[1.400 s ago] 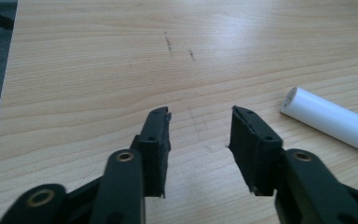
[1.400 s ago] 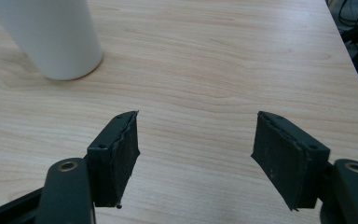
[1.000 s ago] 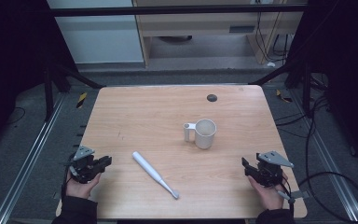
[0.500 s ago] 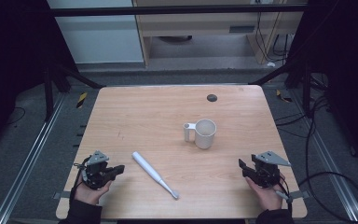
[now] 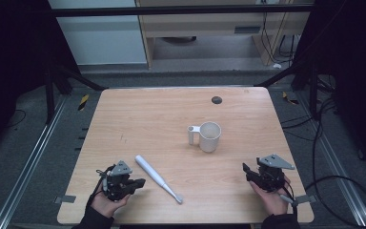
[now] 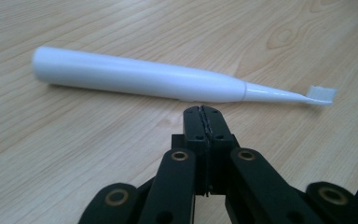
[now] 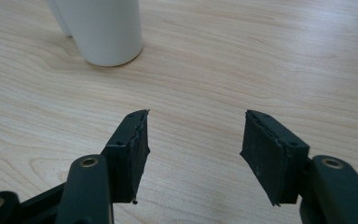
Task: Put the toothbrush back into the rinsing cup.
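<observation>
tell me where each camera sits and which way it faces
High view: above the person's side, looking forward and down on the table; both hands with the left tool and right tool show.
Left gripper view: rides the left tool, jaws shut, facing the toothbrush.
Right gripper view: rides the right tool, jaws apart, facing the mug.
Shared: high and right gripper views both show the mug.

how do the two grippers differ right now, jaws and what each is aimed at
The left gripper has its jaws pressed together, while the right gripper has its jaws spread wide with bare table between them. The left gripper points at the white toothbrush lying flat just ahead of it; the right gripper faces the upright white mug, which stands farther off. Both are hand-held, low over the near edge, and hold nothing.
</observation>
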